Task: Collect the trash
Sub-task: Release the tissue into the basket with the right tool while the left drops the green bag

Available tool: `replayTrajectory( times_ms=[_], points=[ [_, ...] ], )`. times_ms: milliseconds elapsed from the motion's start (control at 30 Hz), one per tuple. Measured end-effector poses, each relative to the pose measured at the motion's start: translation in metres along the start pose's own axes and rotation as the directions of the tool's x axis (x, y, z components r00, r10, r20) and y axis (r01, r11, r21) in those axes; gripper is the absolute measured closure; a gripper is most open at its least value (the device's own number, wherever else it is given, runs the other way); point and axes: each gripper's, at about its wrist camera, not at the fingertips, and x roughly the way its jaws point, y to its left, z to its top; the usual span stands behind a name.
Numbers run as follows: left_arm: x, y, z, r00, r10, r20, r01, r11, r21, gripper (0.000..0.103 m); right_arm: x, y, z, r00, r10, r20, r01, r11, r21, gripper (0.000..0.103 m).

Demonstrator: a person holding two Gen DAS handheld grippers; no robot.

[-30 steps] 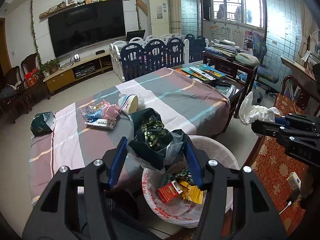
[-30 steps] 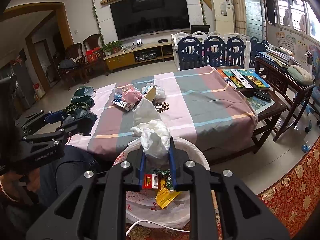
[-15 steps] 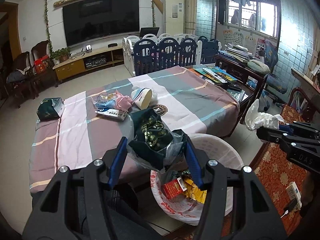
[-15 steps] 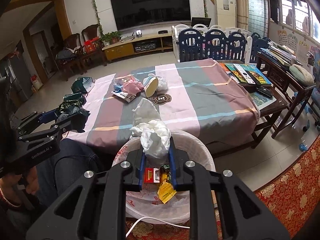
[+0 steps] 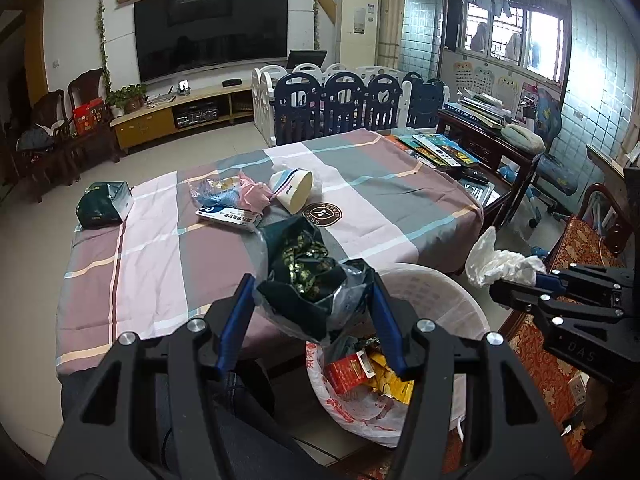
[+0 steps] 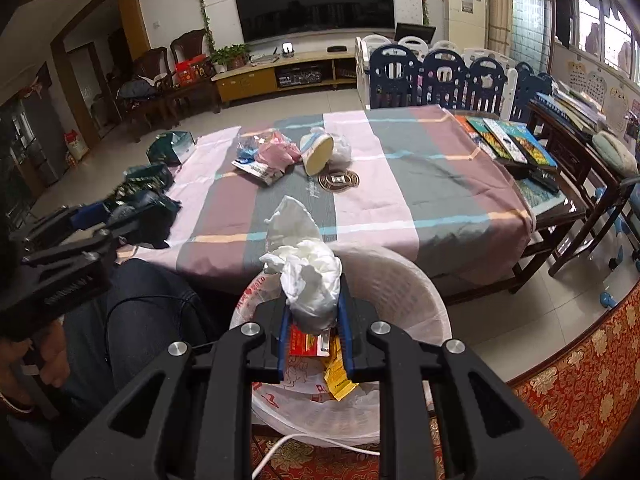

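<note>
Hovering over the white plastic bin (image 6: 416,280), the left claw (image 5: 312,304) grips a dark green crumpled wrapper (image 5: 304,276), the right claw (image 6: 314,312) a white crumpled plastic bag (image 6: 308,276).

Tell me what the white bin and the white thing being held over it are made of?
The bin looks like stiff, matte plastic with a woven-looking lattice wall, lined with a thin printed plastic bag. The white wad in the right hand-held gripper looks like thin, crinkly plastic film, slightly see-through; it could be tissue.
</note>
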Motion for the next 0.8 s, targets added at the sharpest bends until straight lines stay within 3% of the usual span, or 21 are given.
replayTrajectory(
  times_ms=[300,367,533,667,800],
  points=[
    [0.01,0.001,0.0,0.999,-0.011,-0.031,0.01,1.0,-0.007,0.046,0.051,-0.025,-0.029,0.991,0.017,-0.134,-0.002,0.994,0.11,0.081],
    [0.012,0.001,-0.001,0.999,-0.014,-0.037,0.013,1.0,-0.009,0.046,0.055,-0.028,-0.032,0.988,0.013,-0.152,0.006,0.992,0.125,0.077],
    [0.018,0.003,-0.004,0.997,-0.041,-0.06,0.04,0.999,-0.024,0.046,0.047,-0.036,-0.031,0.992,-0.006,-0.126,0.027,0.986,0.164,0.039],
    [0.03,0.01,-0.006,0.99,-0.101,-0.096,0.095,0.993,-0.068,0.046,0.029,-0.044,-0.023,0.997,-0.04,-0.072,0.052,0.982,0.179,0.032],
    [0.053,0.018,-0.007,0.966,-0.214,-0.143,0.194,0.971,-0.142,0.046,0.012,-0.051,-0.016,0.997,-0.068,-0.029,0.072,0.978,0.194,0.03]
  ],
)
